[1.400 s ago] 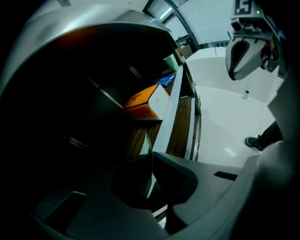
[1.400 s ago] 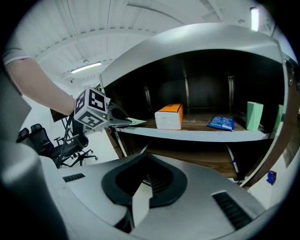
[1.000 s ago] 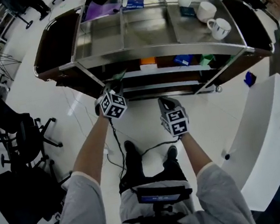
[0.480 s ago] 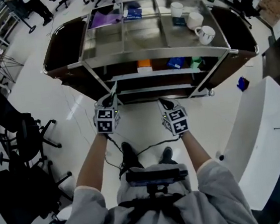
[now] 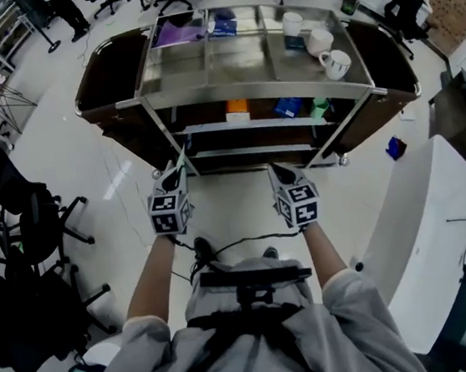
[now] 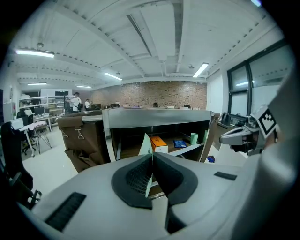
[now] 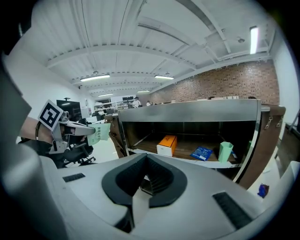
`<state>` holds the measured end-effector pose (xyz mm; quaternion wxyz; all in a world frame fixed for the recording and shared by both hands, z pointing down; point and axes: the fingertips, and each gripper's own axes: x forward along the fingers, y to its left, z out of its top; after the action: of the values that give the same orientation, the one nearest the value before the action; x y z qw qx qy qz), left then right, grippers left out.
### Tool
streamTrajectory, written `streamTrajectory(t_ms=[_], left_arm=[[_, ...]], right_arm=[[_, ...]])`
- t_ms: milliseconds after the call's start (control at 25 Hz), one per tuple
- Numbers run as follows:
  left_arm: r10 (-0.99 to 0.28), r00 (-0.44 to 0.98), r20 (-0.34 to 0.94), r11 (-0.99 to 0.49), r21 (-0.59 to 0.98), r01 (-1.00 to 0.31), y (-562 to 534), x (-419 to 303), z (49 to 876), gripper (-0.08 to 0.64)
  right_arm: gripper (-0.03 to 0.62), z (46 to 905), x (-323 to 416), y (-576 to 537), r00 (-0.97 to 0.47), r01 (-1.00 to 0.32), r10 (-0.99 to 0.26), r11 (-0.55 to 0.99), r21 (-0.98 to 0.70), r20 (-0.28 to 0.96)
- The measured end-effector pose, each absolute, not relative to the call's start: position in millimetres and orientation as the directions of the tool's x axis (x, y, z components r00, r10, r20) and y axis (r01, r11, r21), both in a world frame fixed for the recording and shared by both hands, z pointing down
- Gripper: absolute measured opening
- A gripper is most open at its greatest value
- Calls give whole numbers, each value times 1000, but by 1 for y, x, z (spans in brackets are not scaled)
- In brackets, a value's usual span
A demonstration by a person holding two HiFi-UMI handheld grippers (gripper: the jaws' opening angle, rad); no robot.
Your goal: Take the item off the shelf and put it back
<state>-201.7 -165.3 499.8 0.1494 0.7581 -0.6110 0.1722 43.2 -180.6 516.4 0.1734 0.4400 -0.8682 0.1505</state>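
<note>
A steel cart with shelves [image 5: 247, 93] stands in front of me. My left gripper [image 5: 174, 173] is shut on a thin pale green packet [image 5: 181, 159], held edge-on between the pads [image 6: 146, 145] just short of the cart's front left corner. From the right gripper view the same packet [image 7: 99, 132] sticks out of the left gripper [image 7: 70, 129]. My right gripper [image 5: 277, 169] hovers level with it, jaws together and nothing in them [image 7: 146, 157]. On the middle shelf lie an orange box [image 5: 237, 107], a blue packet [image 5: 288, 107] and a green cup [image 5: 318, 109].
The cart's top tray holds three white mugs [image 5: 316, 40], a purple sheet [image 5: 176, 32] and a blue book [image 5: 224, 27]. Office chairs [image 5: 35, 222] stand to my left, a white table [image 5: 432, 224] to my right. A cable [image 5: 223, 245] trails on the floor by my feet.
Both grippers have drawn back from the cart's front and now sit farther from it. The left one still grips the green packet.
</note>
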Motion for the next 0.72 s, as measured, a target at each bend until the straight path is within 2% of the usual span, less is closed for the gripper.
streamTrajectory(t_ms=[720], left_arm=[[-899,142,414,-122,75,-990,-155,-216,501,8]], right_arm=[[9,530,66,-181,-540,-829,-709,543,-139,453]])
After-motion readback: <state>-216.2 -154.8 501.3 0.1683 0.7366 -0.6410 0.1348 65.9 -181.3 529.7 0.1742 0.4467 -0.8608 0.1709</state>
